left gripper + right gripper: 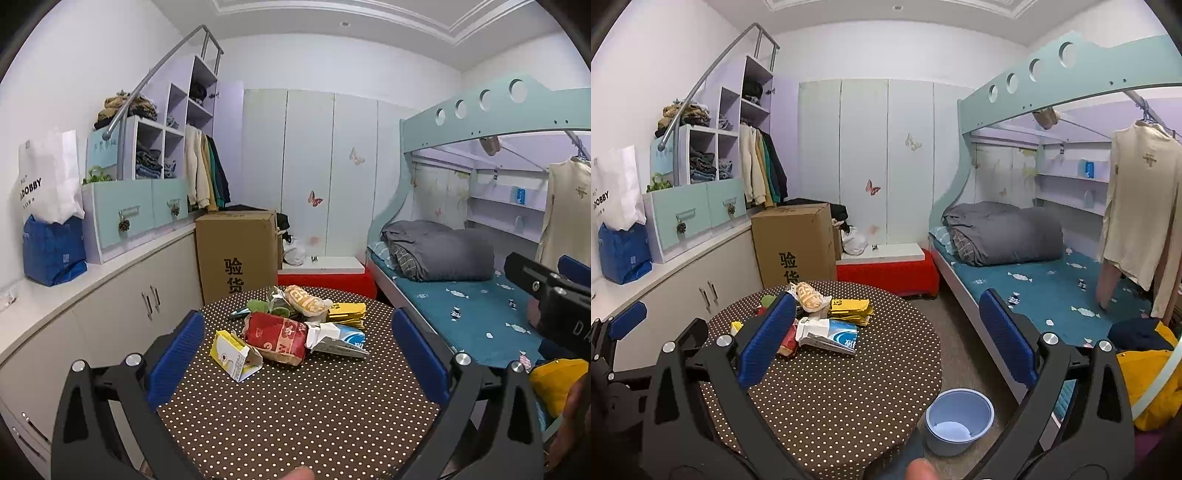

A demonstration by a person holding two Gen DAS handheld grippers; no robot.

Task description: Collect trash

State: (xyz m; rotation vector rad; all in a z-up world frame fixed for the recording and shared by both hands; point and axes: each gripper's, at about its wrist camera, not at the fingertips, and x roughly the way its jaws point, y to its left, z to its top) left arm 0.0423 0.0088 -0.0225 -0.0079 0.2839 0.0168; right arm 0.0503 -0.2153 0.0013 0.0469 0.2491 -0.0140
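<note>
A pile of trash lies on the round brown polka-dot table (295, 406): a red wrapper (277, 334), a yellow and white carton (234, 354), a white and blue carton (340, 338), yellow packets (347, 310) and a bun-print wrapper (306, 299). My left gripper (297, 354) is open and empty, short of the pile. My right gripper (886, 338) is open and empty above the table's right side (849, 398); the white and blue carton (831, 334) and yellow packets (849, 308) lie ahead. A light blue bin (958, 421) stands on the floor right of the table.
A cardboard box (236, 251) and a red bench (328, 280) stand behind the table. A white cabinet counter (92, 291) runs along the left. A bunk bed (1034, 280) with a grey duvet is on the right. The other gripper shows at the left wrist view's right edge (546, 291).
</note>
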